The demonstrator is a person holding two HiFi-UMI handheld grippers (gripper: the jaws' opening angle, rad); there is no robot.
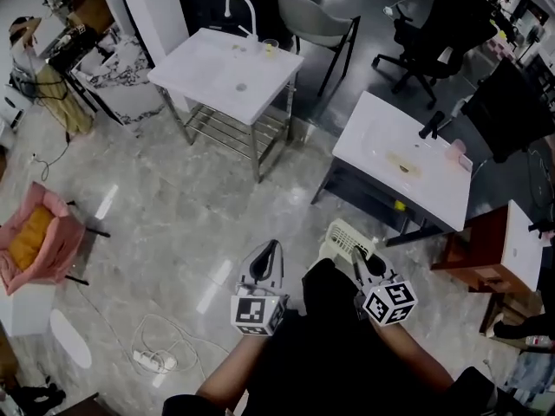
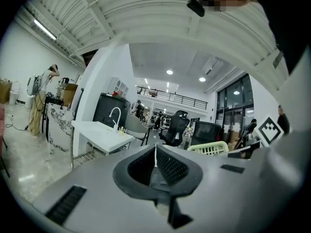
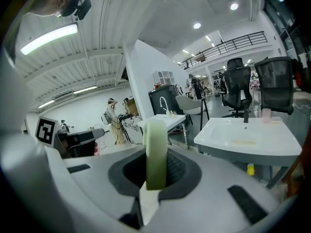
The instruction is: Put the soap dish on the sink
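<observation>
My right gripper is shut on a pale green slatted soap dish, held low in front of the person's body. In the right gripper view the dish stands edge-on between the jaws. A white sink with a black tap stands ahead to the right, also visible as the sink in the right gripper view. A second white sink with a white tap stands further off to the left. My left gripper hangs beside the right one, jaws together and holding nothing; from its own view the dish shows at the right.
A pink chair stands at the left. A power strip with a cable lies on the floor near the person's feet. A wooden cabinet stands at the right, and office chairs stand behind the sinks. A person stands far left.
</observation>
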